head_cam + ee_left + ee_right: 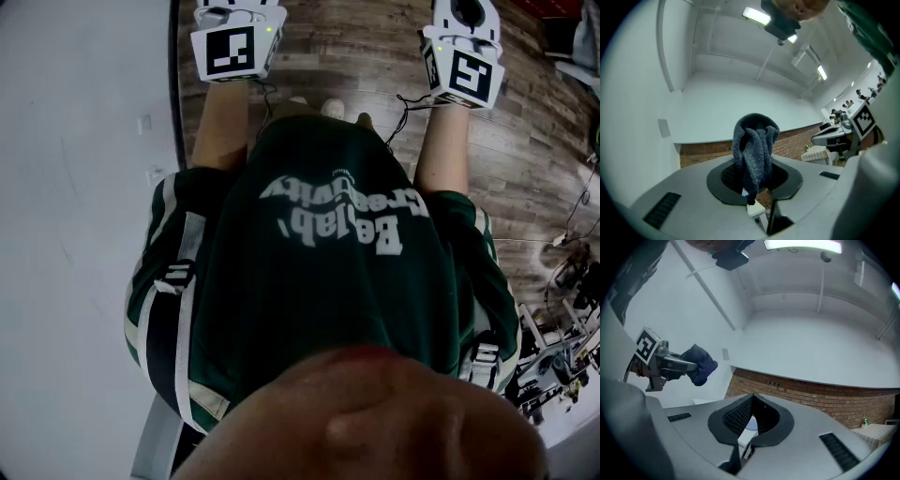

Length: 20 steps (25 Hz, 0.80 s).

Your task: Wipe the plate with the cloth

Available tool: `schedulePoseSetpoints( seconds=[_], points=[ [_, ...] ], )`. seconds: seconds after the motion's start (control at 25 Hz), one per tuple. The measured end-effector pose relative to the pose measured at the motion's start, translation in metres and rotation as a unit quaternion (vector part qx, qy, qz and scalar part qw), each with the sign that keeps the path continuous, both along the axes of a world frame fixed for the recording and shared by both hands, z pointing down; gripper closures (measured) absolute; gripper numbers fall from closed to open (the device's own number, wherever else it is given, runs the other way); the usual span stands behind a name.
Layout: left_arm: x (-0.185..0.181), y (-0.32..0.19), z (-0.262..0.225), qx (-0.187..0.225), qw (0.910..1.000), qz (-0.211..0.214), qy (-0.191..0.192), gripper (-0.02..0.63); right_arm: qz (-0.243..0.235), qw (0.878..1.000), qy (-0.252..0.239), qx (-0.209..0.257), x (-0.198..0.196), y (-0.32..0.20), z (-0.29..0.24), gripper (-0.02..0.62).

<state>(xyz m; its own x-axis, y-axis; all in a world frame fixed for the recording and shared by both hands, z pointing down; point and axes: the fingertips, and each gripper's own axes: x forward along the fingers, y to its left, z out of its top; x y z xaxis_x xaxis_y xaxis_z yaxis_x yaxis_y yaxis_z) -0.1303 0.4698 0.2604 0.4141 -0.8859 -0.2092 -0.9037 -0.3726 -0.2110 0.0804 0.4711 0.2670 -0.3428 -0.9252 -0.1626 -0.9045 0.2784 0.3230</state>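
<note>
Cloth (754,143) bunched up, clamped in left gripper (753,177); right gripper (752,405) clenched shut, empty; head view cuts both grippers' jaws off at top.

Nubbly knit cloth (755,145), matt plastic left claw (754,178), wood-plank floor (356,56)

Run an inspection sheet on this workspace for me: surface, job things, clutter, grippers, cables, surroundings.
Surface: no table seen; wood floor below the person.
Job's things: cloth bunched in the left gripper; plate, nothing seen.
Clutter: equipment on the floor at the head view's right edge.
Grippers: left gripper shut on the cloth; right gripper shut, empty.
Cables: thin black cable hangs from the right gripper; floor cable at the right.
Surroundings: white wall, brick strip, ceiling lights.
</note>
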Motion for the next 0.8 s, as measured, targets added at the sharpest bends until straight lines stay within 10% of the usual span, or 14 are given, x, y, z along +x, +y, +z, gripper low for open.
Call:
schedulePoseSetpoints(
  seconds=[0.8],
  points=[
    [-0.009,0.004,-0.004,0.009,0.9999,-0.003,0.004,0.537,-0.019,1.000,-0.005,0.007,-0.013,0.007,-0.007,0.598]
  ],
)
